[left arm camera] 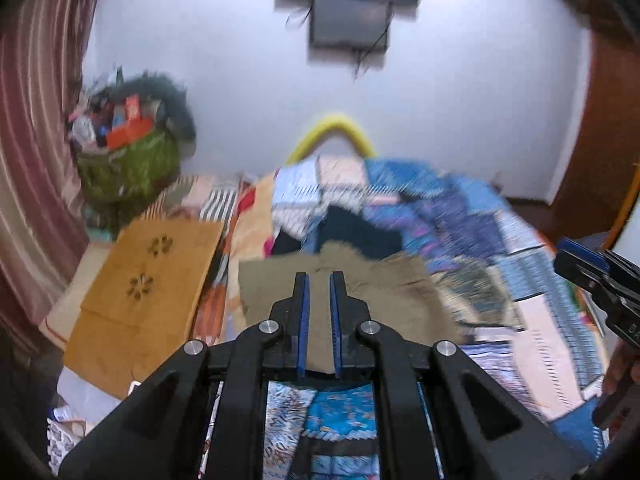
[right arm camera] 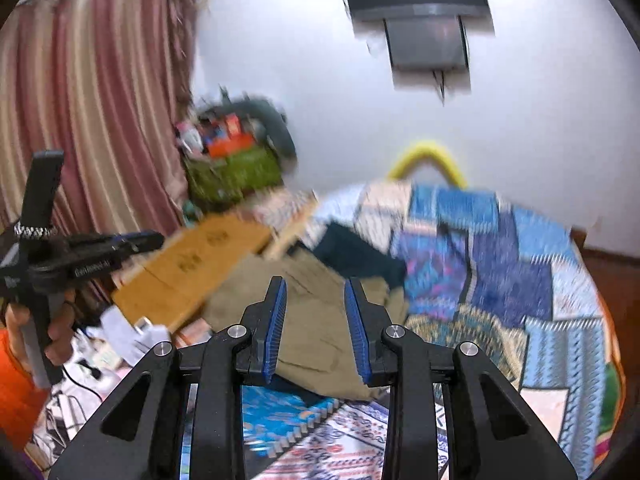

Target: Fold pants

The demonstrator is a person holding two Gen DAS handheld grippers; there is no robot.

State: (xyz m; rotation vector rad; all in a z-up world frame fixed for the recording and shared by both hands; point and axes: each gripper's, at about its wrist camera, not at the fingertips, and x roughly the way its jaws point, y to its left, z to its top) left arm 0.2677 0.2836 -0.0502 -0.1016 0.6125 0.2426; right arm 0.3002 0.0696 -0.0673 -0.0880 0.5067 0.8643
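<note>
Khaki cloth, the pants [left arm camera: 336, 296], lies folded near the middle of the patchwork quilt [left arm camera: 520, 320] on the bed. In the left wrist view, the left gripper [left arm camera: 319, 280] hangs above them, blue pads a narrow slit apart, gripping nothing. A dark garment [left arm camera: 360, 228] sits just behind the pants, and a cardboard sheet [left arm camera: 148, 280] lies off the bed's left edge.

Over to the right wrist view: the right gripper [right arm camera: 316, 288] hovers above the pants [right arm camera: 316, 340], fingers spread wide and empty. The left gripper [right arm camera: 132, 242] shows at far left, well apart.
</note>
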